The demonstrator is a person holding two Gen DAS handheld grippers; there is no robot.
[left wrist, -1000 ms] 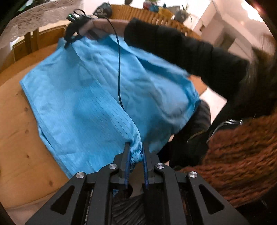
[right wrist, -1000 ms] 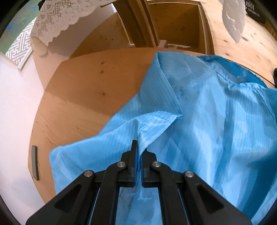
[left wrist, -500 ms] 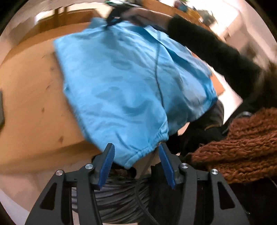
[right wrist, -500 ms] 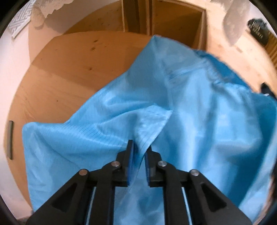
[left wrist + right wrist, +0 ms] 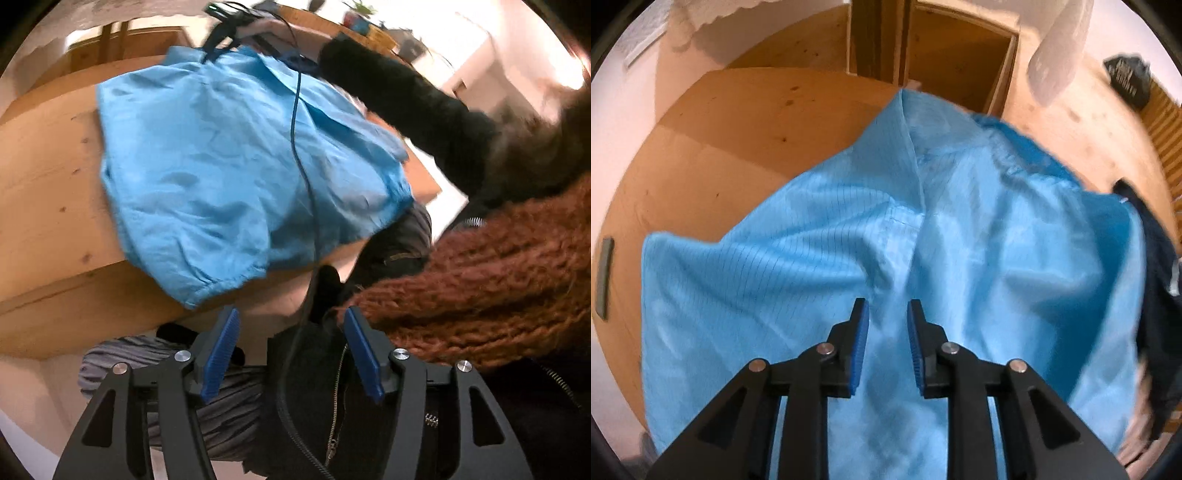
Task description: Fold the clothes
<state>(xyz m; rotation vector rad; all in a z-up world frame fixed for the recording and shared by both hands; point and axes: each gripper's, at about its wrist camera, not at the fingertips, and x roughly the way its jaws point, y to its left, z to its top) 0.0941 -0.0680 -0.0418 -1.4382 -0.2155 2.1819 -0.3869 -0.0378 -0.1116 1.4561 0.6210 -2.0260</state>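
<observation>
wooden table (image 5: 746, 122) carrying everything. left gripper (image 5: 291, 343) fingers spread wide, nothing between, hanging off near edge. right gripper (image 5: 884, 325) parted too, over cloth. blue garment (image 5: 229, 155) spread flat, gathered hem drooping over near edge, probably laid out for a fold.

A home, likely a dining room. Ahead of the open jaws lies a knotty pine table (image 5: 746, 122); beyond it a lace curtain (image 5: 713, 11) hangs, and far ahead to the right potted plants (image 5: 360, 7) top a slatted wooden bench back (image 5: 1161, 122).
</observation>
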